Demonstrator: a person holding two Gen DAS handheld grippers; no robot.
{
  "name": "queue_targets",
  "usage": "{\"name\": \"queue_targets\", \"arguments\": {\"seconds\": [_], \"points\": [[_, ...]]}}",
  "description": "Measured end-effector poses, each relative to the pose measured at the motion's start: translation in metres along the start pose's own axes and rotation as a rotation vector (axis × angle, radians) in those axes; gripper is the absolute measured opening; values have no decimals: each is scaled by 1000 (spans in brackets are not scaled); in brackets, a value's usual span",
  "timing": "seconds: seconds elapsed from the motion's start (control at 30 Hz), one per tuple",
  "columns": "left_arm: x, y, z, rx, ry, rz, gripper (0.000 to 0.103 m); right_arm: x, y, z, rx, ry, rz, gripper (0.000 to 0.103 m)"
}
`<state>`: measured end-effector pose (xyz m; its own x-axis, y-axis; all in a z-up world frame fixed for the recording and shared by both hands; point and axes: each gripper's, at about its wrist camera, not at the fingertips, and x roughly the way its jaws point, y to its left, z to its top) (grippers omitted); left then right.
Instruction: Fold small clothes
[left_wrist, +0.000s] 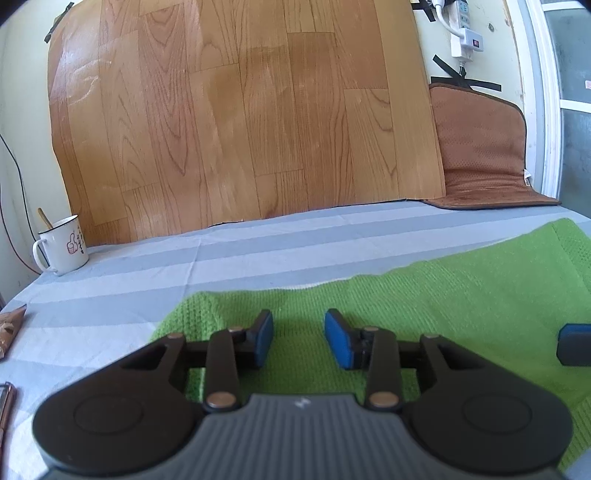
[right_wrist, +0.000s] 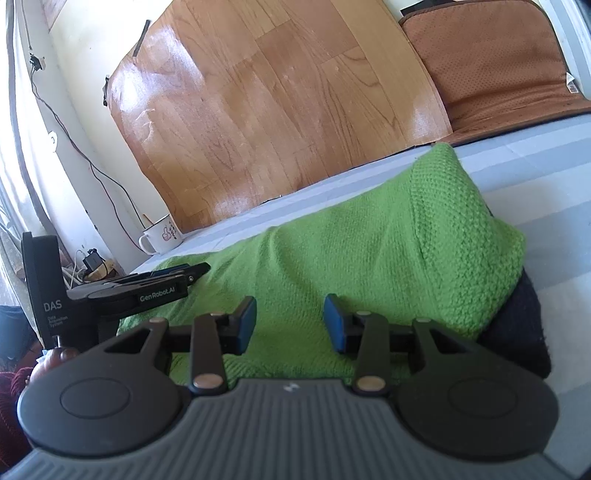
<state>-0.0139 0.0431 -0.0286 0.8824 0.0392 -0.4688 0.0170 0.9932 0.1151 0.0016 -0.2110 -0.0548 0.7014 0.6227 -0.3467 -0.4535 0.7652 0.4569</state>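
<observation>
While both grippers hover low over it, the green knit garment (left_wrist: 424, 295) lies spread on the striped blue sheet (left_wrist: 155, 266). Fingers of the left gripper (left_wrist: 298, 339) and the right gripper (right_wrist: 290, 320) stand parted, holding nothing. At far left sits a white mug (left_wrist: 61, 245).

Bright daylight is flooding both views. Glare is shining off the wood-grain board (right_wrist: 280, 110) ahead of the right gripper (right_wrist: 290, 323). Fisheye curvature is bending the edges, corners are darkening, and the green knit (right_wrist: 369, 236) is blurring slightly.
</observation>
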Motion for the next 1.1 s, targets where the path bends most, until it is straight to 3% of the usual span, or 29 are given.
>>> {"name": "queue_targets", "arguments": {"seconds": [0.17, 0.27, 0.33, 0.37, 0.4, 0.43, 0.63, 0.9, 1.03, 1.1], "points": [[0, -1, 1, 7, 4, 9, 34, -1, 0, -2, 29, -26, 2, 50], [-5, -3, 1, 7, 3, 24, 39, -1, 4, -2, 36, -40, 7, 64], [-12, -3, 1, -11, 4, 29, 51, -1, 9, -3, 41, -50, 8, 73], [-16, -3, 2, -16, 16, 19, 69, 1, 13, -3, 36, -45, 7, 79], [-20, -4, 2, -15, 40, 0, 98, 2, 17, -1, 25, -29, 2, 83], [-23, -4, 3, -20, 62, -18, 101, 3, 22, 0, 10, -8, -6, 84], [-45, -6, -6, -76, 116, -89, 103, -7, 35, 6, 22, 25, -25, 85], [-57, 3, -12, -156, 172, -173, 103, -24, 29, 0, 62, -19, -148, 87], [-57, 0, -13, -147, 203, -174, 103, -20, 15, -4, 156, -6, -130, 89], [-54, -1, -13, -137, 223, -178, 103, -21, 9, -4, 217, -24, -98, 95]]}}
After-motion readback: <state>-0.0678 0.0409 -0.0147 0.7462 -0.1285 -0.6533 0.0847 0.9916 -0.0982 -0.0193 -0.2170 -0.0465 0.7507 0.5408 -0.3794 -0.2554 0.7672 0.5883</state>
